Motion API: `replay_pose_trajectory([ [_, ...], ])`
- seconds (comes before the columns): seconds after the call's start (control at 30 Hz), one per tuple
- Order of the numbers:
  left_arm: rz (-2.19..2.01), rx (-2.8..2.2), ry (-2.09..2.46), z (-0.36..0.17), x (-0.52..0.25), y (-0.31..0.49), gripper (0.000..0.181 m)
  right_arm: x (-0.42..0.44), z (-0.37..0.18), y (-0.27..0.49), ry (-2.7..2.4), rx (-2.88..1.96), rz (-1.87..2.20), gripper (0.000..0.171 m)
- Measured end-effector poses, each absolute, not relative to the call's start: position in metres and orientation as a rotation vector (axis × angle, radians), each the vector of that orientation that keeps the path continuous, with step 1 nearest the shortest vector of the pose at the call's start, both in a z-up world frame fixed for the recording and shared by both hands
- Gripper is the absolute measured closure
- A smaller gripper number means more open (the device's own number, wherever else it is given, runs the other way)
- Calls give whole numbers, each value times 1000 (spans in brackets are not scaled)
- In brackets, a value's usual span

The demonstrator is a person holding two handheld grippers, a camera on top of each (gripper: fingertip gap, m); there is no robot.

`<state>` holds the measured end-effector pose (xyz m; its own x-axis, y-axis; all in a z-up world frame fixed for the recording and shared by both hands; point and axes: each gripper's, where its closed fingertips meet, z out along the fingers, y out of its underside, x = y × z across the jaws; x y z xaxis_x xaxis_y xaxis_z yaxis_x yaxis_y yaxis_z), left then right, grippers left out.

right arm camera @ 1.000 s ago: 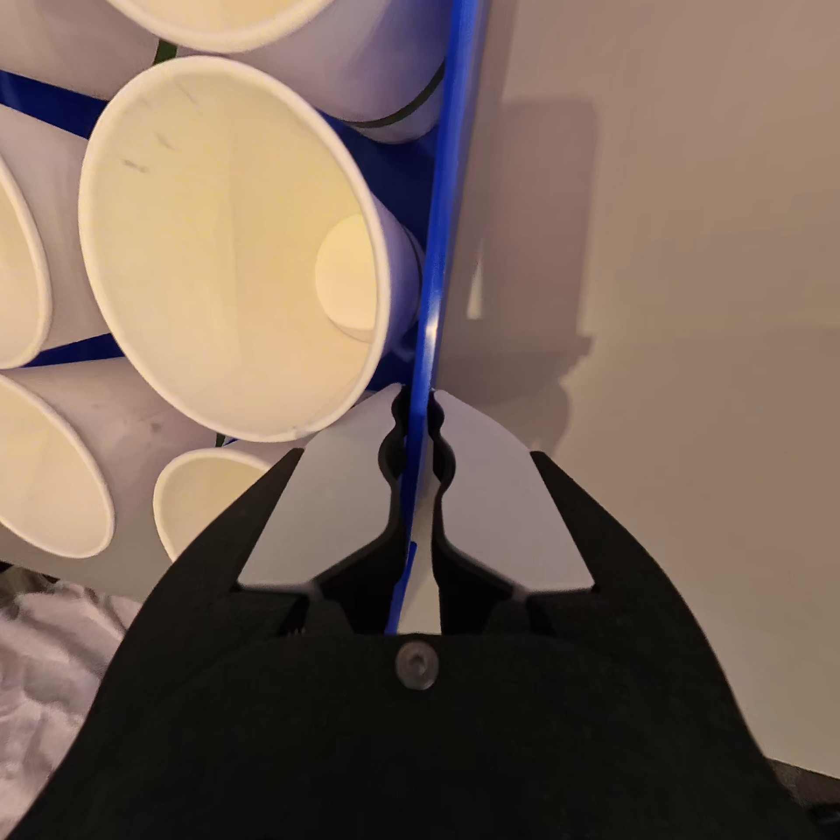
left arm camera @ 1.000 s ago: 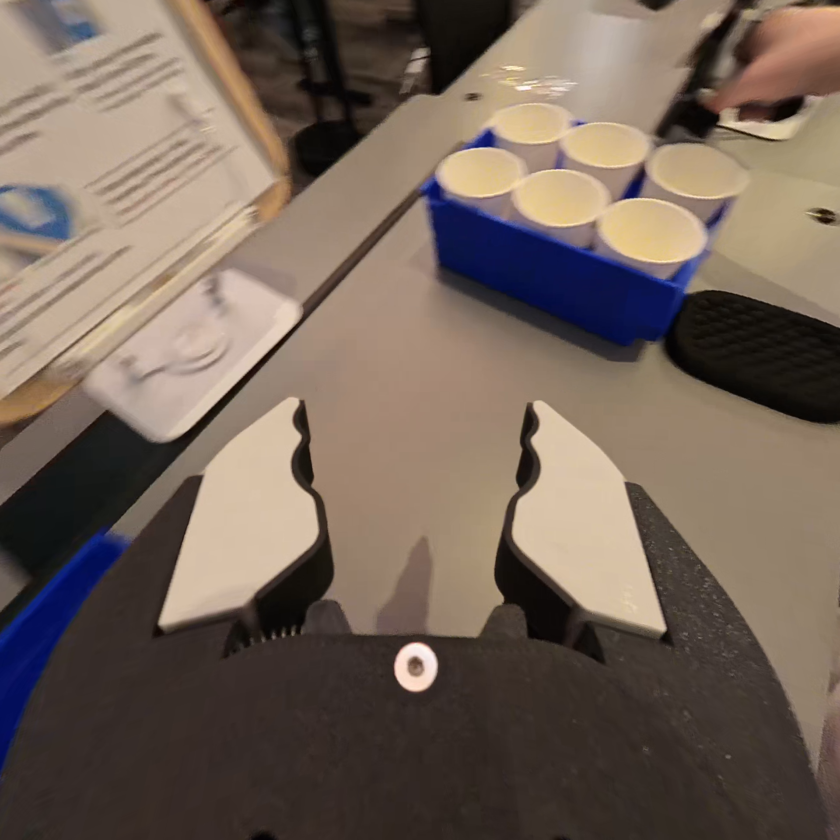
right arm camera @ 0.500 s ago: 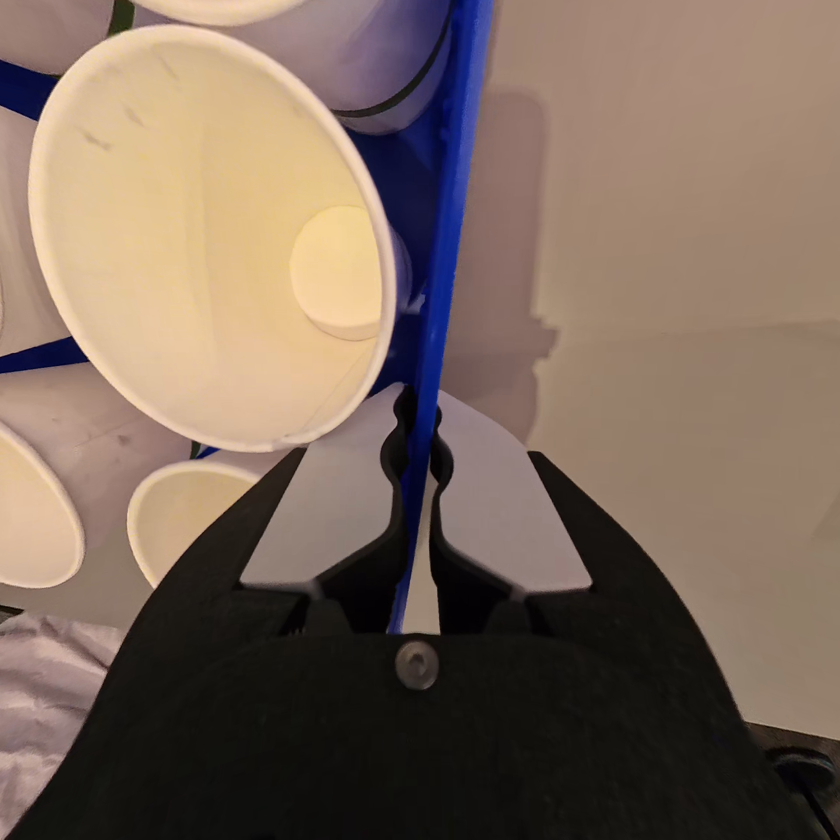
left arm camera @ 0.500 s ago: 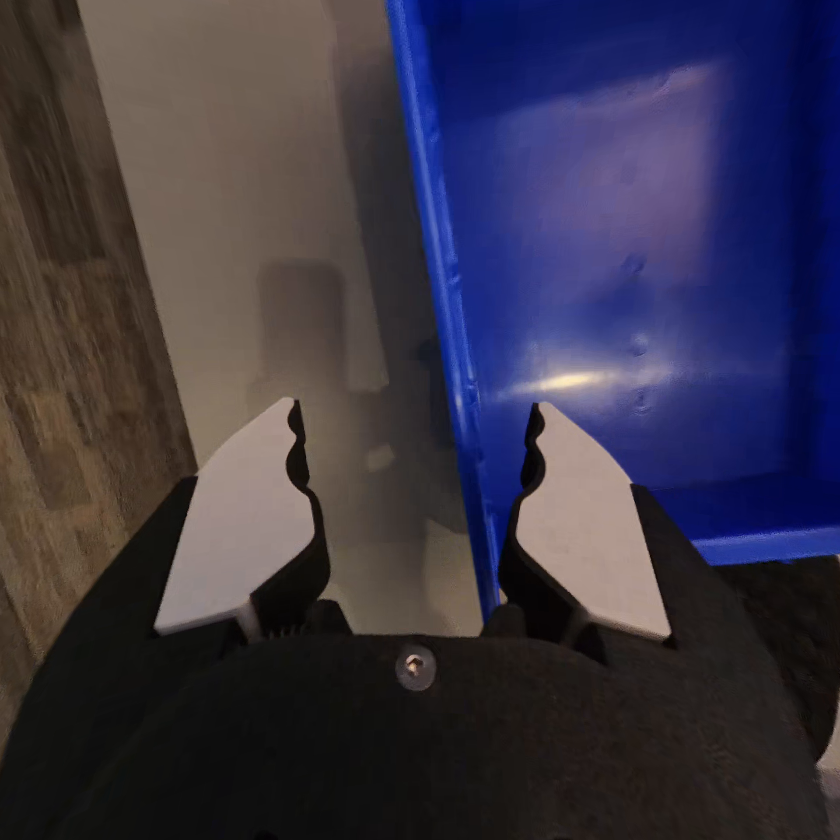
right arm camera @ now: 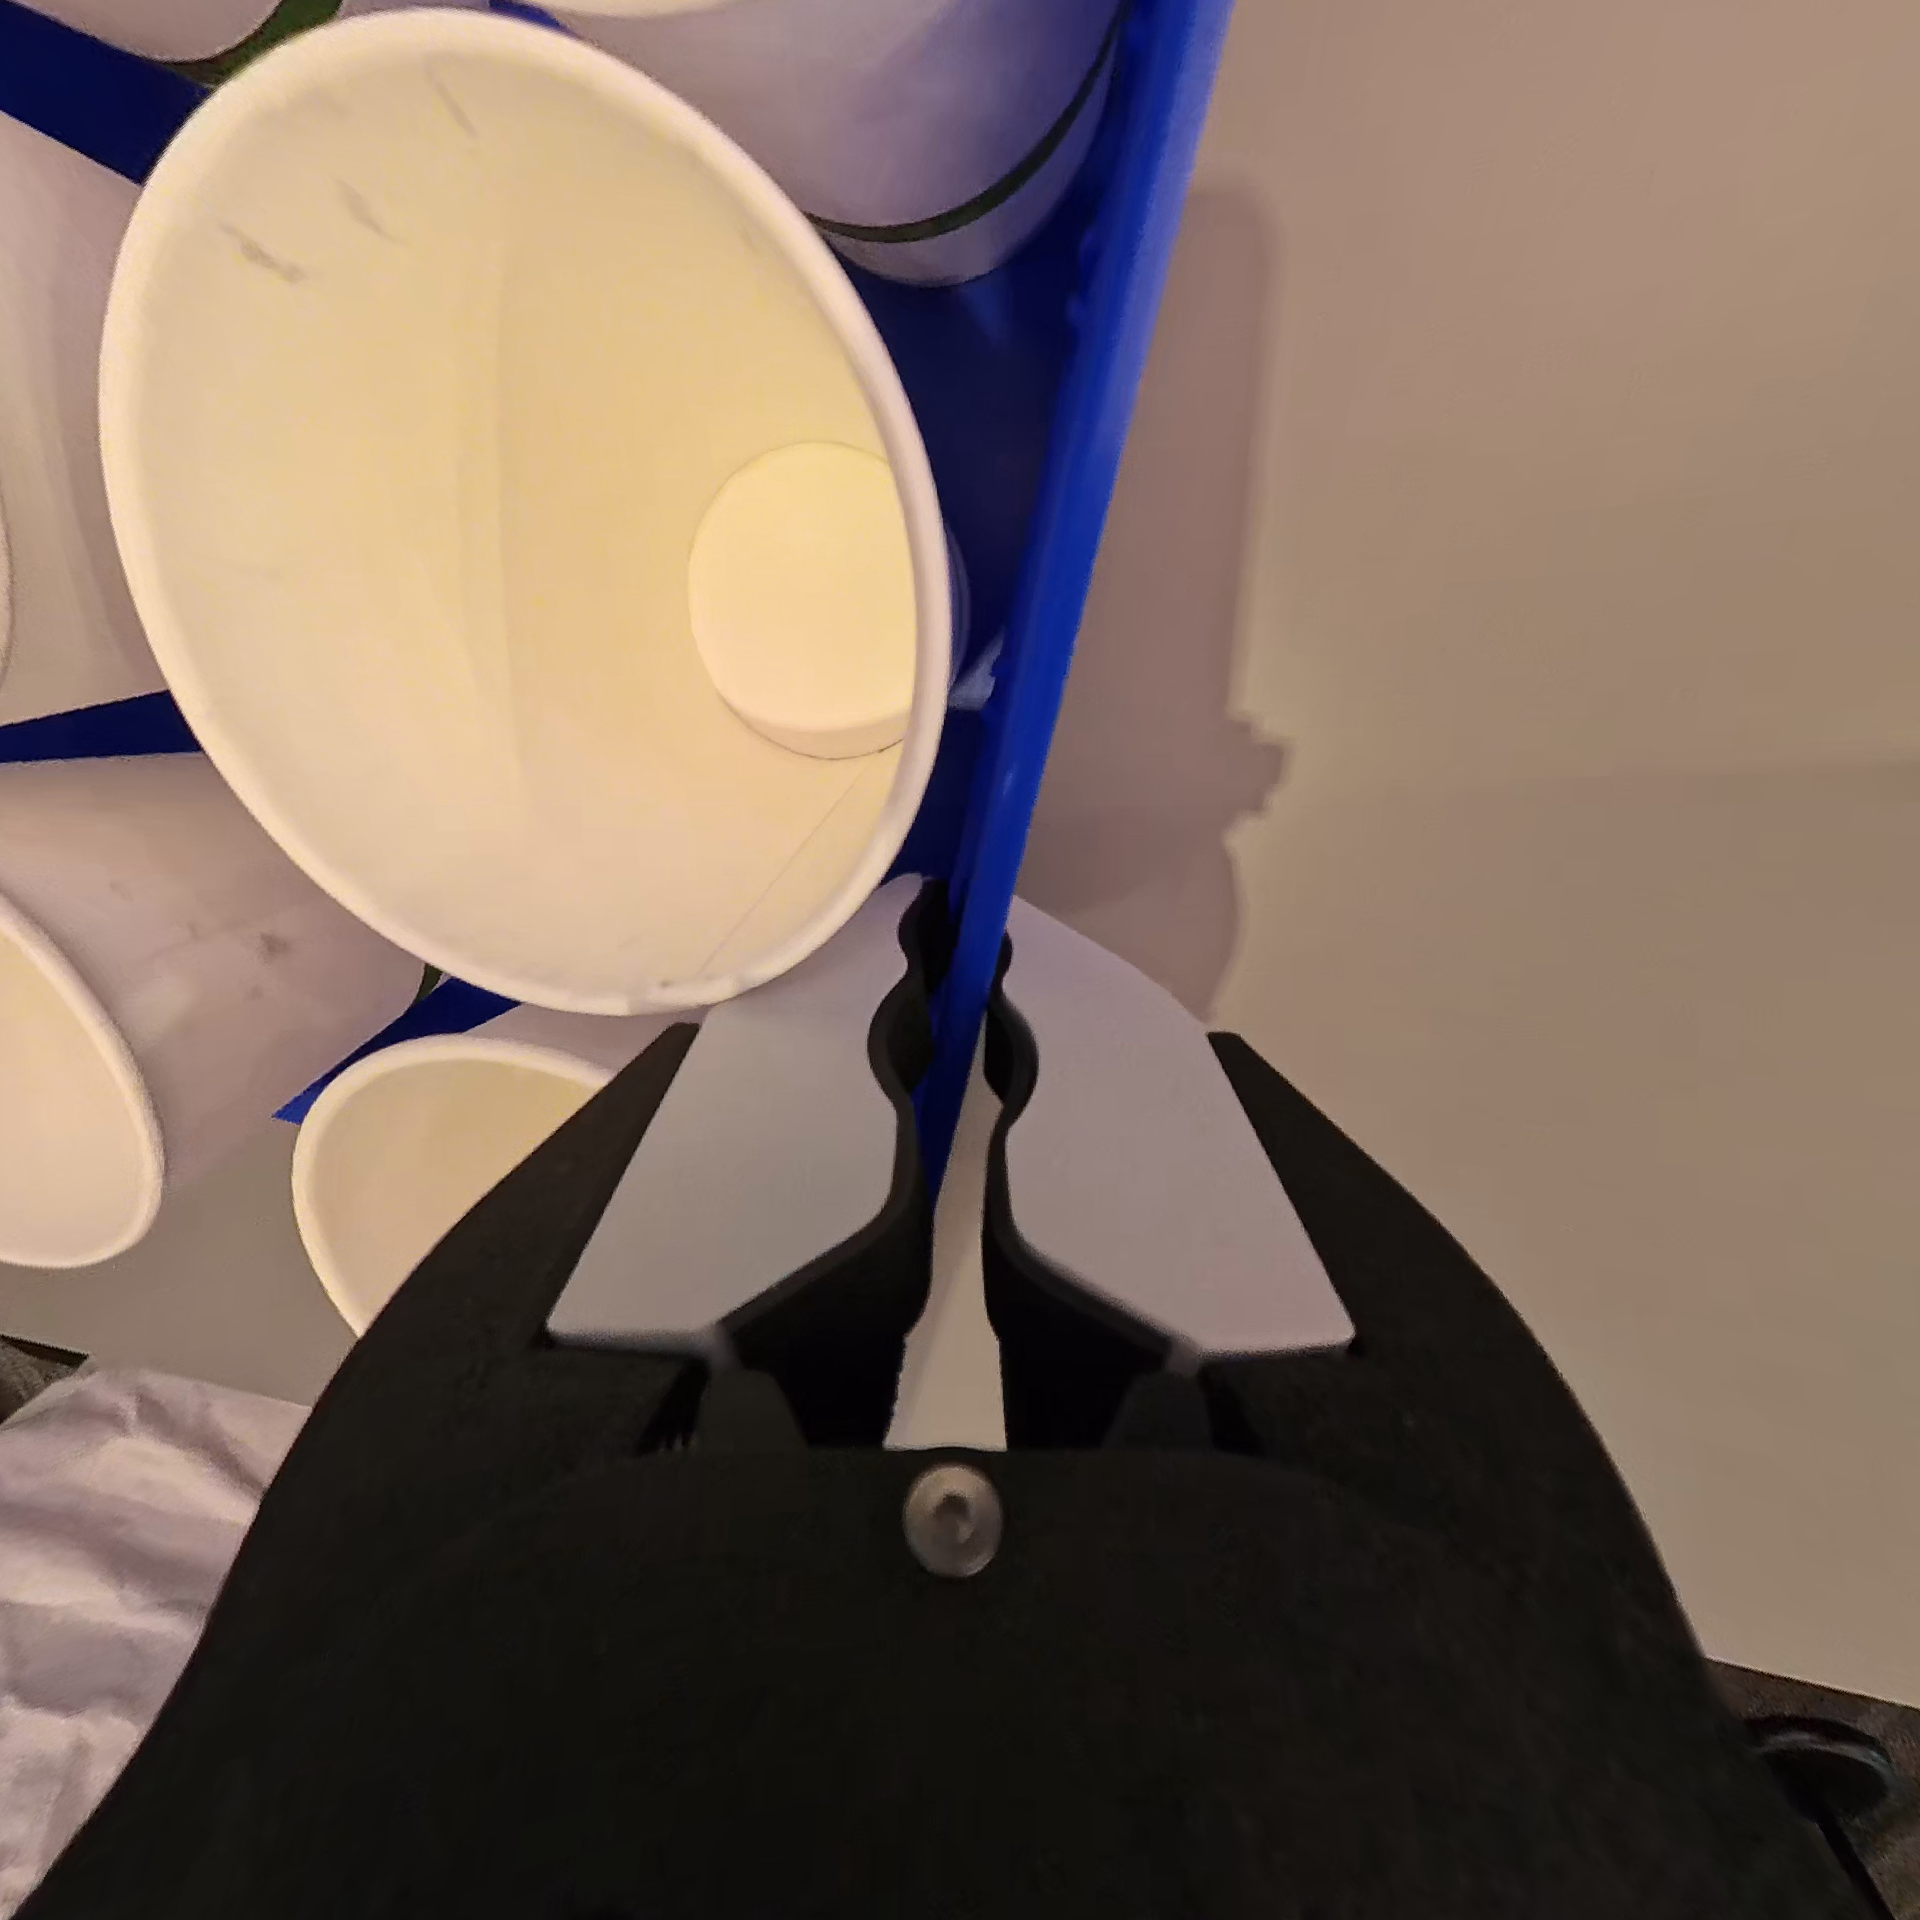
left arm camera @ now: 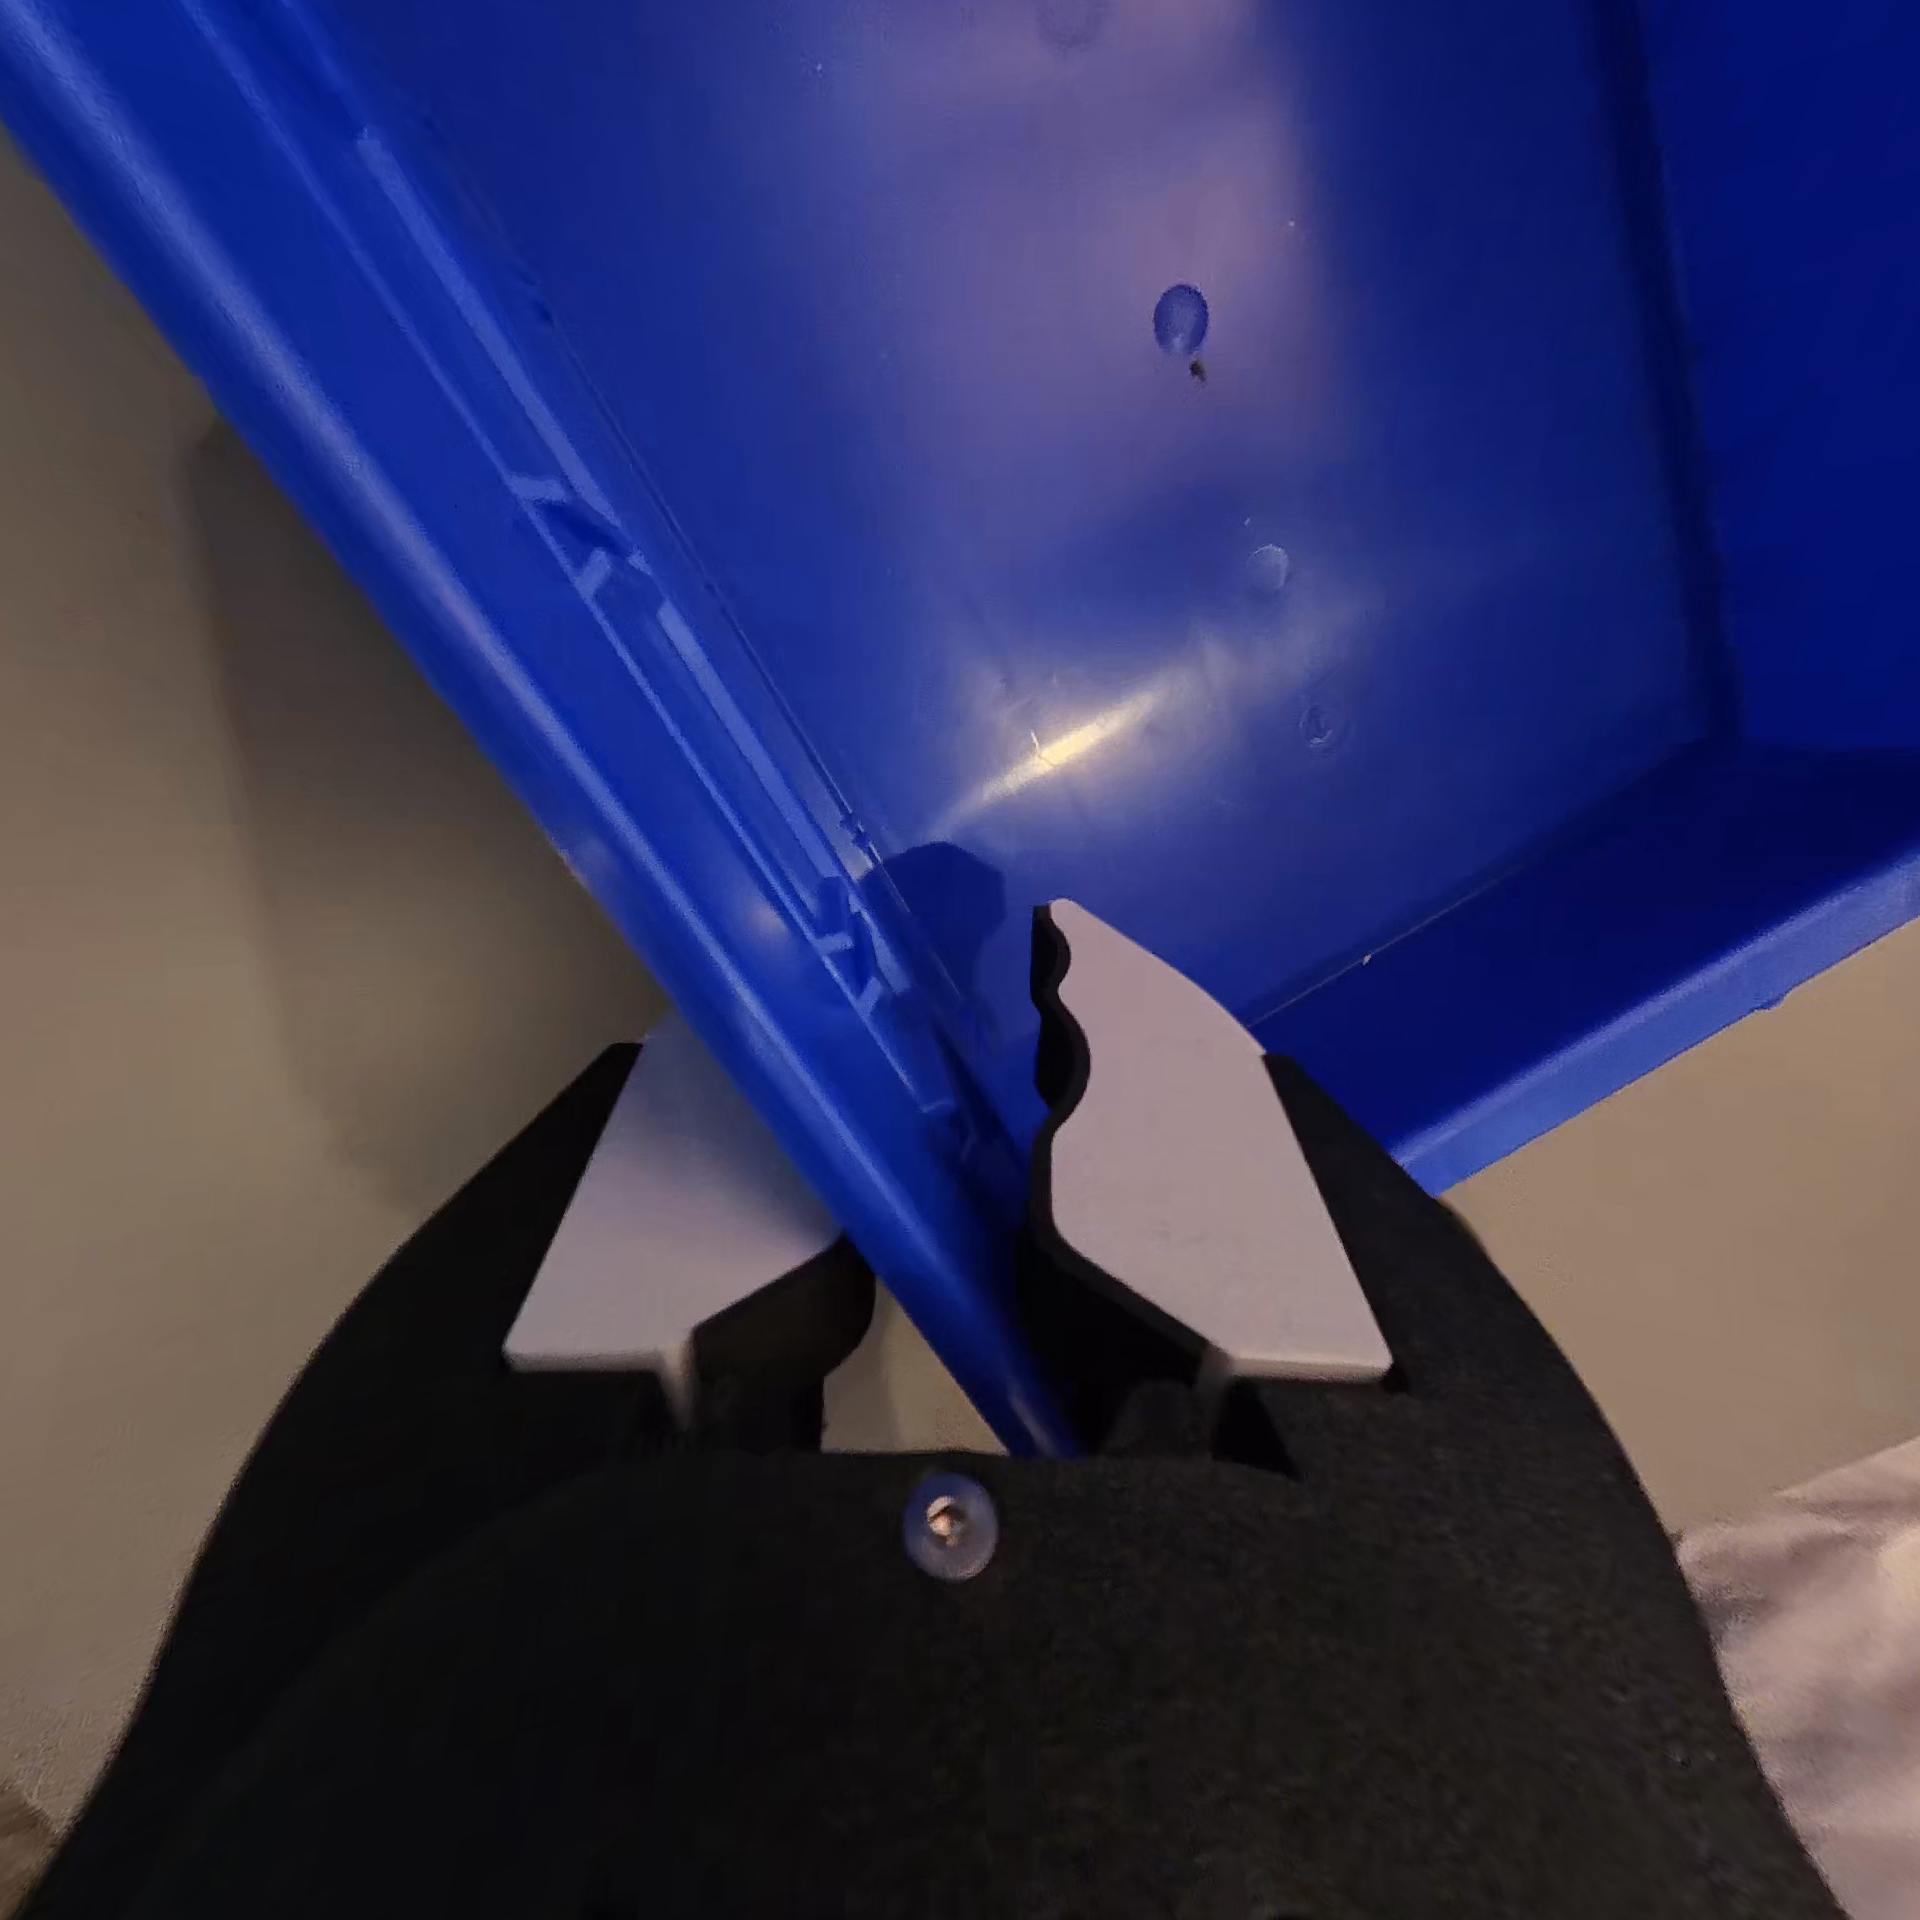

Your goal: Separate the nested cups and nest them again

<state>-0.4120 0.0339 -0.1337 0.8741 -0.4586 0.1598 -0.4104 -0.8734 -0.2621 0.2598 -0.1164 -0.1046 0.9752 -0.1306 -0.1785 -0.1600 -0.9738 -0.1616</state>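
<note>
- Cups [right arm camera: 520, 499] sit in a blue bin [right arm camera: 1049, 582], just left of the right claw [right arm camera: 951, 935]; it pinches that bin's wall tight.
- Left claw [left arm camera: 935, 1039] straddles the wall of another bin [left arm camera: 1143, 468], not quite clamped; squeeze firmly, lift both level.

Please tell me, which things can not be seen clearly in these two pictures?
- Left wrist view: the left tool has one finger behind the wall of the empty blue bin; its tip is hidden.
- Right wrist view: the paper cups are cut off by the top and left edges; their number is unknown.
- Right wrist view: the right tool hides the lower part of the cup bin's wall.
</note>
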Motion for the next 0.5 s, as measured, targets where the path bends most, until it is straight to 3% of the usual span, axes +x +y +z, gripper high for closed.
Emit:
replay_pose_trajectory([
  [0.5,-392,-2743,840,-135,-258,5,152,186,-104,-87,84,-2931,270,166],
])
